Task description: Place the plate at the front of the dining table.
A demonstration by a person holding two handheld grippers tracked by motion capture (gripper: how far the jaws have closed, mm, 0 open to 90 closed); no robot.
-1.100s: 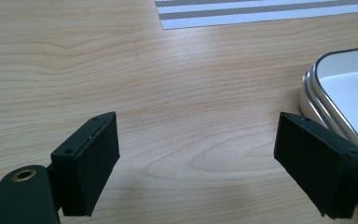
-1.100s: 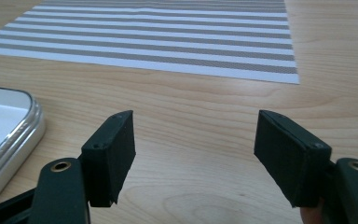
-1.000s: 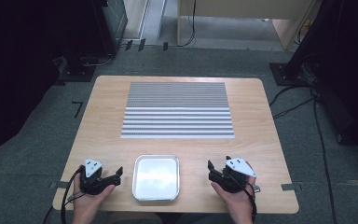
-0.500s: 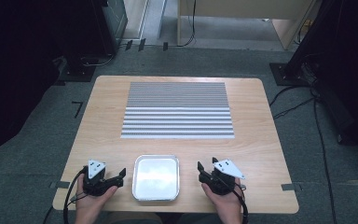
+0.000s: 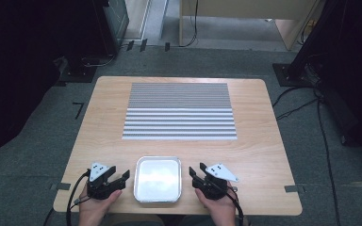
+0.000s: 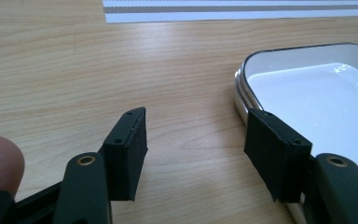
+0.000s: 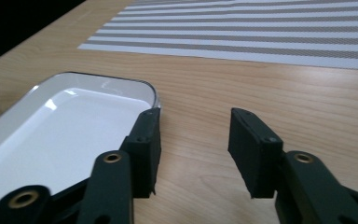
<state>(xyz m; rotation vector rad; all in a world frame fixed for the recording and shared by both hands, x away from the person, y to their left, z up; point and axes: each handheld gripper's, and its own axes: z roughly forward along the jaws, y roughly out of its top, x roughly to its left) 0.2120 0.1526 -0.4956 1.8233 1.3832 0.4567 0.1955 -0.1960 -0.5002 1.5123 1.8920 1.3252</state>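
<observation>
An empty white tray point(image 5: 158, 181) with a metal rim lies near the table's front edge. My left gripper point(image 5: 118, 173) rests just left of it, held in a hand. In the left gripper view the left gripper point(image 6: 200, 154) is open; its jaws have just been closing, with bare wood between them and the right one at the tray point(image 6: 307, 88) rim. My right gripper point(image 5: 197, 169) sits just right of the tray. In the right gripper view the right gripper point(image 7: 198, 149) is open and has also just been closing on bare wood, its left jaw over the tray point(image 7: 65, 126) edge.
A grey-and-white striped mat point(image 5: 179, 110) covers the middle and far part of the wooden table point(image 5: 264, 155). Dark equipment and cables stand on the floor around the table. In the right gripper view, the mat point(image 7: 261, 32) lies beyond the jaws.
The right gripper has slid left, closer to the tray's right side. Both grippers' jaws stand narrower than before. The left hand has stayed about where it was.
</observation>
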